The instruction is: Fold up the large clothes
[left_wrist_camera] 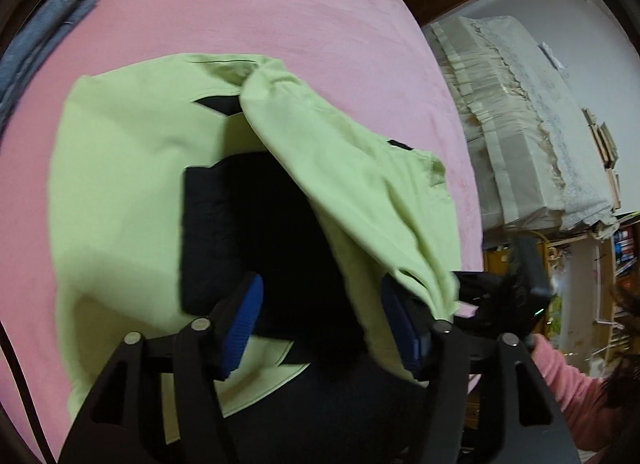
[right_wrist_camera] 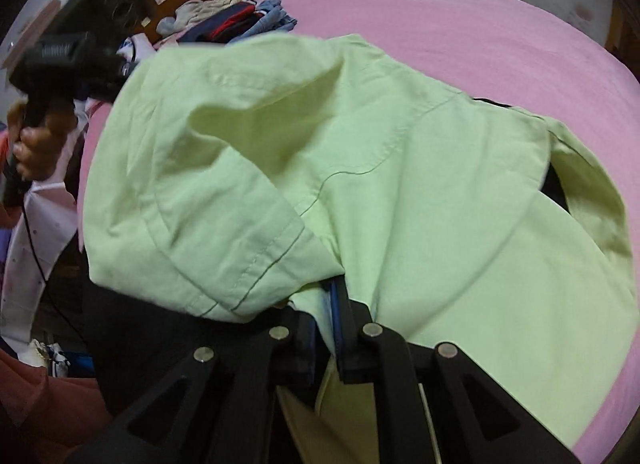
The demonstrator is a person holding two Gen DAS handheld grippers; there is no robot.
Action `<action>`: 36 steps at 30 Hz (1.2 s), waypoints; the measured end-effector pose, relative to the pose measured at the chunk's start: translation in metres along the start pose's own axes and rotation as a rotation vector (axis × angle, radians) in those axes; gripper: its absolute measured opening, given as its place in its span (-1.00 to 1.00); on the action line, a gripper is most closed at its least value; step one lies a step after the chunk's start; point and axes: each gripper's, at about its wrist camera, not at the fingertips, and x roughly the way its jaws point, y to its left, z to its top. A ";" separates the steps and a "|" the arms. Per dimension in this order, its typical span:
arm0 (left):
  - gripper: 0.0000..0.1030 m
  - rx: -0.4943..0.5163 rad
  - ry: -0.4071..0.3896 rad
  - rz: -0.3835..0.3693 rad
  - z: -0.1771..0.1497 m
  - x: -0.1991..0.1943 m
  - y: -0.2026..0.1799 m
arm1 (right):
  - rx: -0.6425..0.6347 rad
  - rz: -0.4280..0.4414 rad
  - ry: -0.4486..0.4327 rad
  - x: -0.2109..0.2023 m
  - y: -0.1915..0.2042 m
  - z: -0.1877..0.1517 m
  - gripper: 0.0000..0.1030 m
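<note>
Mid-fold: the green garment point(left_wrist_camera: 120, 192) lies on the pink bed point(left_wrist_camera: 240, 12) ahead of both tools. Left tool point(left_wrist_camera: 320, 324) has its pads apart, nothing gripped, a fold of cloth draped against its right pad. Right tool point(right_wrist_camera: 324, 328) is clamped on the sleeve edge point(right_wrist_camera: 224, 248). Next, probably: lay the sleeve across the body, let go, smooth it.

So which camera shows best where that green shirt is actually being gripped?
The right wrist view: the green shirt is pinched between the right gripper's jaws. The left wrist view shows the shirt spread on the pink bed, its own jaws open.
</note>
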 end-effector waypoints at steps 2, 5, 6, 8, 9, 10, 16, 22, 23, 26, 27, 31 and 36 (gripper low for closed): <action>0.40 -0.005 0.023 0.038 -0.007 -0.002 0.005 | 0.035 0.020 -0.012 -0.009 -0.010 0.009 -0.83; 0.43 -0.027 0.055 0.068 -0.015 -0.006 0.010 | 0.119 0.055 -0.024 -0.022 -0.031 0.007 -0.83; 0.44 -0.029 0.060 0.075 -0.015 -0.008 0.012 | 0.141 0.066 -0.030 -0.027 -0.043 0.005 -0.83; 0.45 -0.030 0.066 0.107 -0.019 -0.012 0.016 | 0.207 0.092 -0.062 -0.037 -0.048 0.004 -0.83; 0.46 -0.031 0.069 0.117 -0.021 -0.013 0.017 | 0.236 0.095 -0.080 -0.042 -0.051 0.004 -0.83; 0.46 -0.033 0.072 0.125 -0.021 -0.016 0.018 | 0.263 0.100 -0.098 -0.047 -0.058 0.009 -0.83; 0.46 -0.058 0.070 0.127 -0.021 -0.028 0.024 | 0.279 0.012 -0.121 -0.079 -0.060 -0.003 -0.81; 0.48 -0.048 0.089 0.128 -0.010 -0.020 0.014 | 0.014 -0.139 -0.027 -0.064 -0.038 -0.006 -0.77; 0.48 -0.049 0.090 0.128 -0.009 -0.020 0.016 | -0.015 -0.133 -0.012 -0.061 -0.036 -0.007 -0.77; 0.49 -0.067 0.092 0.112 -0.008 -0.019 0.018 | -0.112 -0.135 0.015 -0.056 -0.031 -0.011 -0.76; 0.49 -0.077 0.092 0.101 -0.008 -0.017 0.018 | -0.121 -0.131 0.021 -0.050 -0.029 -0.009 -0.76; 0.51 -0.086 0.116 0.081 -0.009 -0.007 0.014 | -0.058 -0.067 -0.022 -0.053 -0.038 -0.006 -0.76; 0.52 -0.108 0.182 0.054 -0.013 0.015 0.010 | 0.086 0.018 -0.091 -0.060 -0.043 -0.006 -0.75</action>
